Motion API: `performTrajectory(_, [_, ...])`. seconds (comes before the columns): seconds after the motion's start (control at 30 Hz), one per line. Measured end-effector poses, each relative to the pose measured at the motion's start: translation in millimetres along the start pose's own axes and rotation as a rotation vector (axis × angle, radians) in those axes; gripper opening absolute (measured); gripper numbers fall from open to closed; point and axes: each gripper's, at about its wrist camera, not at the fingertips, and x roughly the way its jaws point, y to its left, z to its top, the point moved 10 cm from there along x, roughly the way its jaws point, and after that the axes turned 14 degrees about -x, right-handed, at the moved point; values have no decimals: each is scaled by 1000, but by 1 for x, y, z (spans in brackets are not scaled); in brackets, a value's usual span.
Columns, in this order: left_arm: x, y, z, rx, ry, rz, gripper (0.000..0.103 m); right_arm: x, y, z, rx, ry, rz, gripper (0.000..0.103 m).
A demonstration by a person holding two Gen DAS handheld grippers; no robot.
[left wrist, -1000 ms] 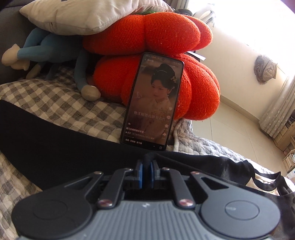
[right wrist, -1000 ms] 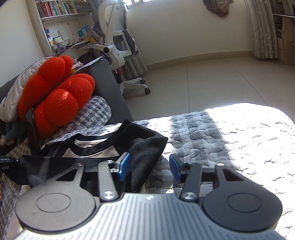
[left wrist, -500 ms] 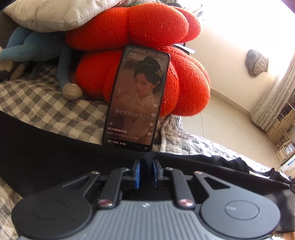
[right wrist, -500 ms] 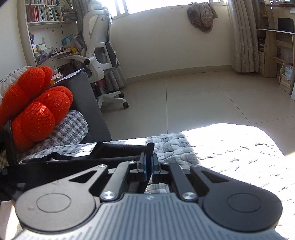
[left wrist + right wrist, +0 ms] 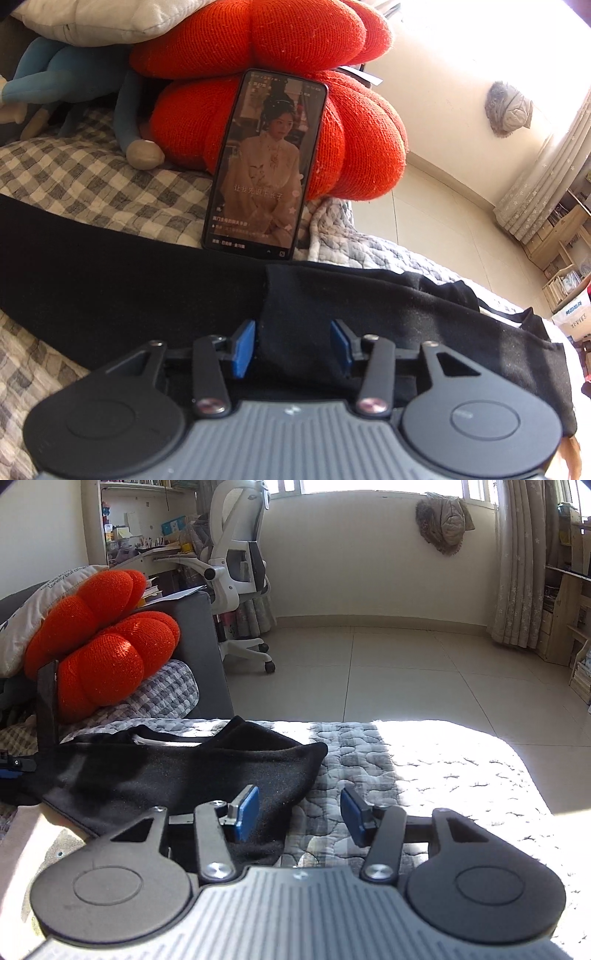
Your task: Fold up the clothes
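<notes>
A black garment [image 5: 369, 317] lies stretched across the quilted bed, with a folded flap reaching up toward the phone. My left gripper [image 5: 291, 347] hovers low over it. Its jaws are opening, and the black cloth lies loose between the blue pads [image 5: 243, 347] without being pinched. In the right wrist view the garment's end [image 5: 184, 775] rests on the grey quilt. My right gripper [image 5: 301, 814] is opening too. Its left pad [image 5: 247, 812] sits over the cloth edge and its right pad is above bare quilt, so nothing is gripped.
A lit phone [image 5: 264, 166] leans on stacked orange pumpkin cushions [image 5: 332, 147]. A blue plush toy [image 5: 125, 110] and a white pillow [image 5: 92, 18] lie behind them. Sunlit quilt [image 5: 424, 768] spreads to the right. Beyond the bed edge are a tiled floor, an office chair [image 5: 236, 572] and shelves.
Half a second ago both grippers were shut on the black cloth. Both pairs of jaws have spread apart and let go, leaving the garment on the bed.
</notes>
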Motion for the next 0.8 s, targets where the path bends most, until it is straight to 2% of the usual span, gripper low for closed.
performTrajectory(0.23, [-15, 3, -9, -5, -10, 11, 53, -20, 41, -10, -187, -22, 17, 53])
performTrajectory(0.47, [-10, 18, -5, -33, -29, 76, 53, -14, 85, -19, -396, -6, 53, 53])
performTrajectory(0.6, [-2, 15, -10, -31, -21, 59, 45, -2, 92, -31, -470, 30, 47, 48])
performTrajectory(0.67, [1, 12, -11, -19, -29, 54, 42, 1, 90, -34, -482, 31, 34, 42])
performTrajectory(0.7, [2, 10, -11, -14, -33, 52, 36, 1, 89, -35, -484, 25, 27, 40])
performTrajectory(0.77, [3, 9, -11, -16, -39, 49, 19, 2, 85, -35, -486, 31, 8, 19])
performTrajectory(0.8, [2, 7, -11, -11, -46, 53, 10, 2, 81, -35, -486, 37, -9, 14])
